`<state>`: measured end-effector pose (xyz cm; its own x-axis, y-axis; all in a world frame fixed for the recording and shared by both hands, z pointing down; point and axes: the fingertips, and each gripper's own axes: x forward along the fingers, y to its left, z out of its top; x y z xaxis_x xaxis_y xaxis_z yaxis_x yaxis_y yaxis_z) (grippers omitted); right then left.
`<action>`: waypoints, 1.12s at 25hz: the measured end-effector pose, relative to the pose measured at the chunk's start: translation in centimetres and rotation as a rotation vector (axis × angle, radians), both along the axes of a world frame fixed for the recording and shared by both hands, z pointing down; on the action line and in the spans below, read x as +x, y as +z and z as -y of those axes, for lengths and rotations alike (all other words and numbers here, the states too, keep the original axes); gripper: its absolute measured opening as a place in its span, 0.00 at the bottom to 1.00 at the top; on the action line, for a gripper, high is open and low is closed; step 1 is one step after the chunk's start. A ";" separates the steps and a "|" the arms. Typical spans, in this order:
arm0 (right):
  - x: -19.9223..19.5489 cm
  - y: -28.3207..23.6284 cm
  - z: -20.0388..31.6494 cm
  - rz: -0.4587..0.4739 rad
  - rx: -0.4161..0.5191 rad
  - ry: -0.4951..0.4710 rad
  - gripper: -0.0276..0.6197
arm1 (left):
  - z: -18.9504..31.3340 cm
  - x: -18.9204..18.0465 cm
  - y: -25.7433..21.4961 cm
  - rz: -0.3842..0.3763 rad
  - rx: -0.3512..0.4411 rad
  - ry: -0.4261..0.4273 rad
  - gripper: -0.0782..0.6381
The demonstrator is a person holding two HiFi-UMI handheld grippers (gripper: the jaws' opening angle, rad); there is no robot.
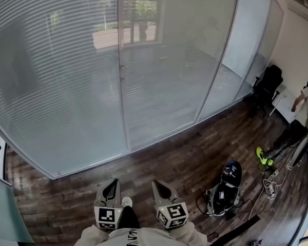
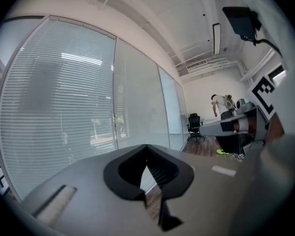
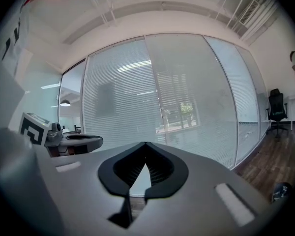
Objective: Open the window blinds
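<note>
Horizontal slatted blinds (image 1: 56,76) hang shut behind a tall glass wall with a vertical frame post (image 1: 122,86). Near the top, a patch of slats (image 1: 138,19) lets trees and a building show through. In the left gripper view the blinds (image 2: 59,112) are ahead, as they are in the right gripper view (image 3: 123,102). My left gripper (image 1: 111,187) and right gripper (image 1: 163,187) are low at the bottom centre, side by side, well short of the glass. Both point at the wall. Each one, left (image 2: 146,149) and right (image 3: 145,149), is shut with nothing between its jaws.
Dark wood floor (image 1: 185,158) runs to the glass. On the floor at right lie a bag (image 1: 223,195), a dark helmet (image 1: 231,171), yellow-green shoes (image 1: 263,157) and cables (image 1: 271,187). A black office chair (image 1: 267,82) and a person (image 1: 304,106) are at the far right.
</note>
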<state>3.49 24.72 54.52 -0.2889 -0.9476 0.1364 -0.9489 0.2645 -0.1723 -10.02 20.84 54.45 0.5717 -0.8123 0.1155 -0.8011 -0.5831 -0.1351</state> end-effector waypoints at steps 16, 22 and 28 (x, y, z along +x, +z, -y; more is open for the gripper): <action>-1.9 -1.4 14.9 -0.014 -0.013 0.012 0.05 | 15.6 -2.1 -1.6 -0.022 0.005 0.006 0.11; -2.7 -1.6 20.3 -0.016 -0.005 0.017 0.05 | 20.8 -3.0 -1.7 -0.028 0.015 0.006 0.11; -3.7 -1.8 24.4 -0.007 -0.006 0.031 0.05 | 24.5 -4.0 -2.2 -0.019 0.023 0.022 0.11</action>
